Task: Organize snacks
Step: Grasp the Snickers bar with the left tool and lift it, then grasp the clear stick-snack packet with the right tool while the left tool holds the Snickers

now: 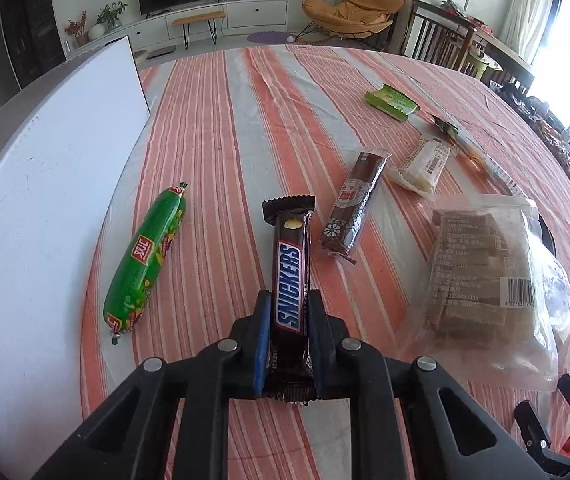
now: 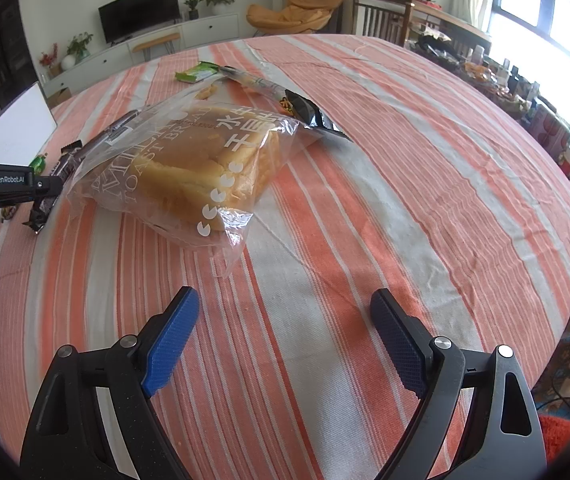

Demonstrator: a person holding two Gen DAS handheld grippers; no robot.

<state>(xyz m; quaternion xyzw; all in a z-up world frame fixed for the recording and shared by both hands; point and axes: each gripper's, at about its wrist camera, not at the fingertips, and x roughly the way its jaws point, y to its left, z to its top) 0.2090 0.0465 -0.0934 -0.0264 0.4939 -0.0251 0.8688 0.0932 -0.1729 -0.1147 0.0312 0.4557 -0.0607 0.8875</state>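
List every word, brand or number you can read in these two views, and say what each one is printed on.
"SNICKERS": Snickers bar, clamped in the left gripper.
"TOAST BREAD", last letters faint, plus white Chinese characters: clear toast bread bag.
"GenRobot.AI": left gripper's body, seen from the right wrist.
Chinese brand mark: green sausage.
Barcode digits and ingredient print on the bag's back: too small.
Brown wafer pack label: blurred.

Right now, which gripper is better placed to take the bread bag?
Right. The right gripper is open and empty, facing the bread bag; the left gripper is shut on the Snickers bar.
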